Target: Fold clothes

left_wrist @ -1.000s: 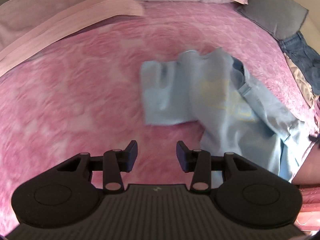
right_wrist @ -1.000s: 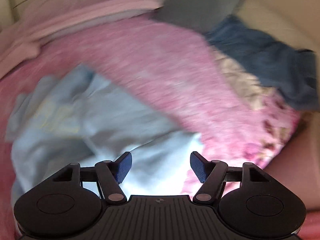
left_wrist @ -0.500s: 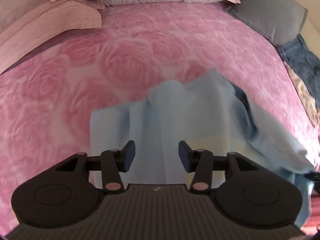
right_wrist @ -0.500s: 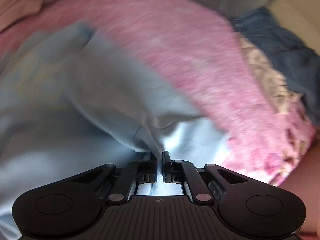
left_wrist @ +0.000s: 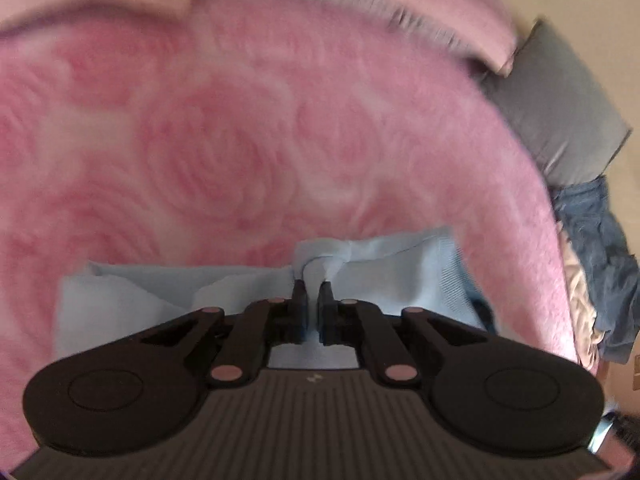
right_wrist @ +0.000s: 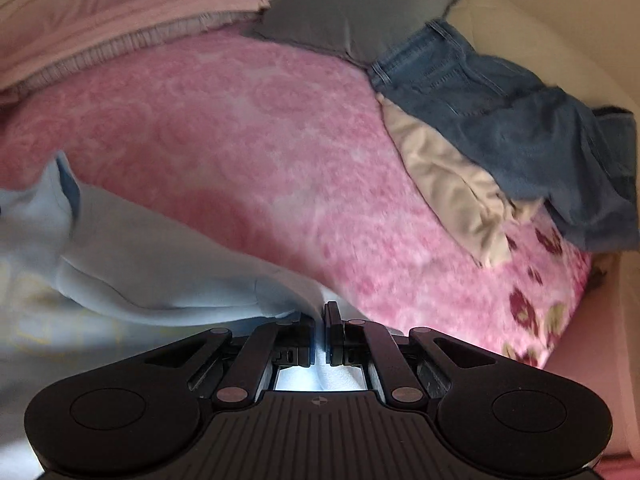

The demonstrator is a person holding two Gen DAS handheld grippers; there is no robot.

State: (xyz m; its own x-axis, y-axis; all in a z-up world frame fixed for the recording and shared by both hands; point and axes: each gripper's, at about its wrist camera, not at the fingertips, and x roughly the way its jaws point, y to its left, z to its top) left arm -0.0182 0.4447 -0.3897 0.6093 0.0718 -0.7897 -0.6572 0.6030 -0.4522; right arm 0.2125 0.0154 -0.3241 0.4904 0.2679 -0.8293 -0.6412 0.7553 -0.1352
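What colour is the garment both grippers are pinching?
Light blue: the shirt shows best in the right wrist view, with a faint yellowish print at its left edge.

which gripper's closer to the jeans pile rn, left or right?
Right, I'd judge. The right gripper, shut on the light blue shirt, sees the jeans large, across a strip of pink bedspread. The left gripper, also clamping the shirt, sees them small at its far right edge.

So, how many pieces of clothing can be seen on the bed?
3: a light blue shirt at the near left, jeans at the far right, a beige garment partly under them. More may be hidden.
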